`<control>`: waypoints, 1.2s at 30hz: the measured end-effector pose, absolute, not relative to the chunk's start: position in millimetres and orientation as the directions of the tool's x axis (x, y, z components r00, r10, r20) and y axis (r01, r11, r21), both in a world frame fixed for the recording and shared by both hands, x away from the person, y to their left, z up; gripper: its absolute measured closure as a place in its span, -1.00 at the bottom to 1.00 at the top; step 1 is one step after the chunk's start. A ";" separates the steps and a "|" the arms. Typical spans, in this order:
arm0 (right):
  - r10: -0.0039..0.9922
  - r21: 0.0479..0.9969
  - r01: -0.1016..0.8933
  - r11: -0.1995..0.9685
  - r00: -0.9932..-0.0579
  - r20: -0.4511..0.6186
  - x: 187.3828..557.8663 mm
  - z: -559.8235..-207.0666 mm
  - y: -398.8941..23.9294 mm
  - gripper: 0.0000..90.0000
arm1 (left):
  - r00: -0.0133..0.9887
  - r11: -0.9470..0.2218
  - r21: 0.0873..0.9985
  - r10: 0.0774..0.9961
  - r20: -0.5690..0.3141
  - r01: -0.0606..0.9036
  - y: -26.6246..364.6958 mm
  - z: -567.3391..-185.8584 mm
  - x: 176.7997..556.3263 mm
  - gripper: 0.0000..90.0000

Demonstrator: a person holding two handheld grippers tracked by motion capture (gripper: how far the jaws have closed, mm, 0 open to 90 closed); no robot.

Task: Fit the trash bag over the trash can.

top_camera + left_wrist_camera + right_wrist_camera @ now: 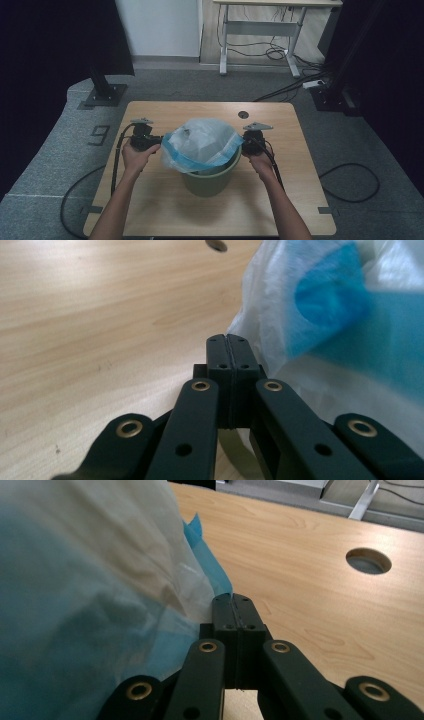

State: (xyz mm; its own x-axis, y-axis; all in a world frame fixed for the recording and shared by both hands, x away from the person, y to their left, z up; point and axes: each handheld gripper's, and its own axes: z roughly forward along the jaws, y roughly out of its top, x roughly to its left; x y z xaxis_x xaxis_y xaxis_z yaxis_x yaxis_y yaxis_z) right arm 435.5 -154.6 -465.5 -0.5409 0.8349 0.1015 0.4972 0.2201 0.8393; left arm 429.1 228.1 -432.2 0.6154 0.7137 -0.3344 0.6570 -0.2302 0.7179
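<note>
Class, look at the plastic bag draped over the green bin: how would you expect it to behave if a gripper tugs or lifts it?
The plastic bag looks thin and crumpled, so it is probably floppy and very light. Its glossy film may slip between the fingers. The bin stands upright and looks light, so a hard tug might tip or drag it.

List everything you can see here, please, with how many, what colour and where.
bin: one, green, middle of the table
bag: one, clear with blue rim, over the bin's mouth
table: one, light wood, centre
desk: one, white-legged, far back
cables: several, black, on the grey floor
left gripper: one, black, jaws shut at the bag's left edge
right gripper: one, black, jaws shut at the bag's right edge
</note>
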 end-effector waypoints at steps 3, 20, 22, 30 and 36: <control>0.834 0.836 0.504 0.218 -0.540 0.109 434.0 -469.6 -155.6 0.98 | 0.619 -0.232 0.719 0.710 -0.336 0.656 226.6 -432.5 426.5 0.99; 0.882 0.918 0.397 0.014 -0.437 0.176 394.4 -425.2 -210.8 0.31 | 0.629 -0.234 0.717 0.695 -0.348 0.656 226.3 -435.5 418.1 0.99; 0.865 0.929 0.369 0.025 -0.474 0.165 379.4 -415.9 -216.9 0.27 | 0.630 -0.235 0.718 0.695 -0.347 0.655 226.1 -435.3 417.4 0.99; 0.745 0.949 0.287 0.128 -0.659 0.099 322.2 -388.9 -204.3 0.12 | 0.627 -0.231 0.717 0.694 -0.352 0.658 223.0 -434.5 415.3 0.99; 0.636 0.950 0.242 0.199 -0.769 0.063 299.7 -378.4 -174.8 0.04 | 0.624 -0.231 0.714 0.697 -0.352 0.661 224.1 -433.1 414.1 0.99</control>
